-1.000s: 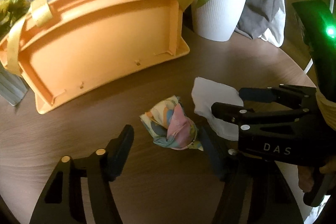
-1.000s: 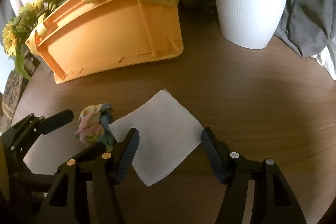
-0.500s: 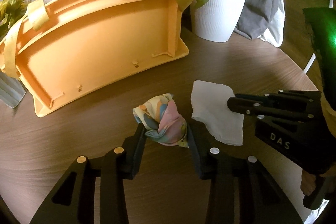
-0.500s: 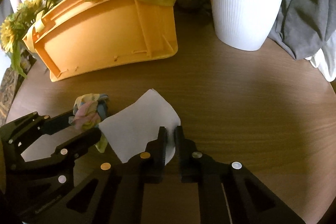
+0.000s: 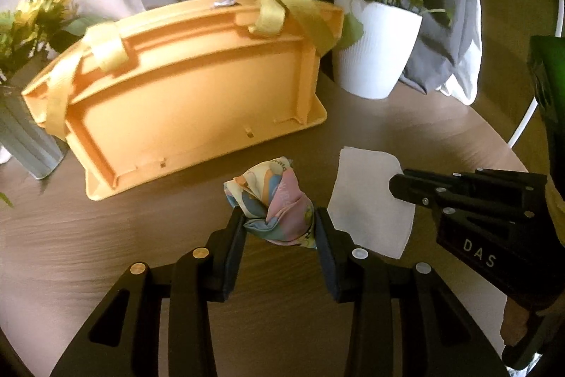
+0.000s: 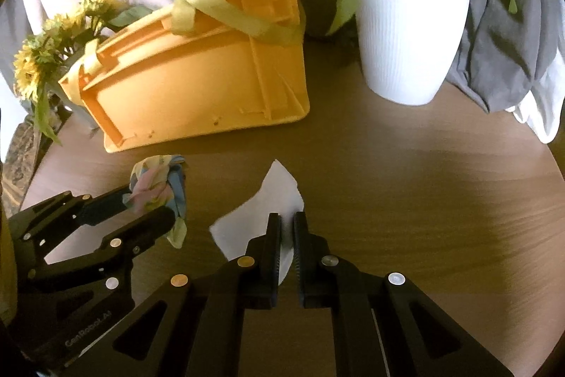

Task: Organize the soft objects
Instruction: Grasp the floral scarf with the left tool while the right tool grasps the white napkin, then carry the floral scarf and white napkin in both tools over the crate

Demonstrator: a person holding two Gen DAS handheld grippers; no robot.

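Both tools had gone from standing wide apart over the cloths a second earlier to being clamped on them, with neither hand shifting much. Largest on the round wooden worktop was the orange basket, tipped on its side toward the far left edge with its yellow straps draped over the upper rim and its ribbed underside facing the cameras. Right of it, near the far edge, stood the white ribbed pot with a green plant, and a vase of yellow flowers sat at the far left edge behind the basket. Nearer the front, the white cloth lay right of centre; the right tool was pinched together on its near edge, and the cloth had begun to crumple and peak up from the wood. Just left of it, close to but apart from the basket's lower rim, the crumpled pastel patterned cloth was squeezed between the pads of the left tool, bunched into a ball. With both soft pieces gripped and the basket lying on its side, the pick-up seemed done; carrying the cloths to wherever they belong, probably the basket, looked like what remained.
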